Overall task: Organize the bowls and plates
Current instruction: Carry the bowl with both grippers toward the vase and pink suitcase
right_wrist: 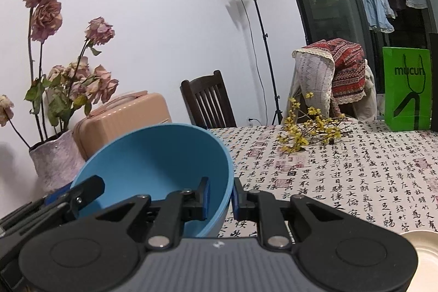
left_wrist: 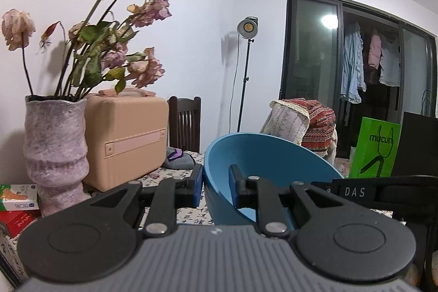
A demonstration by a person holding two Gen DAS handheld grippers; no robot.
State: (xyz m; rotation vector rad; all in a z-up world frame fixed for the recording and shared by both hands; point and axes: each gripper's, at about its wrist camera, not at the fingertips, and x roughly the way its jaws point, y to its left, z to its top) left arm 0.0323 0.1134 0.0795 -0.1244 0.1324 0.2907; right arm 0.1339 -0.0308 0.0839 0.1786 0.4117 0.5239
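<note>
A blue bowl [left_wrist: 262,163] is held tilted above the table between both grippers. My left gripper [left_wrist: 216,185] is shut on the bowl's left wall, one finger outside and one inside. My right gripper [right_wrist: 220,199] is shut on the opposite wall of the same bowl [right_wrist: 153,163], again one finger inside and one outside. The left gripper's fingers show at the bowl's far-left rim in the right wrist view. A cream plate [right_wrist: 427,253] lies at the bottom right corner of the right wrist view, on the patterned tablecloth [right_wrist: 356,177].
A pink-grey vase of dried roses [left_wrist: 54,152] and a beige case [left_wrist: 126,138] stand at the table's left. Yellow flower sprigs [right_wrist: 312,127] lie mid-table. A green paper bag [right_wrist: 408,89] stands far right. Dark chairs [right_wrist: 208,103] stand behind the table.
</note>
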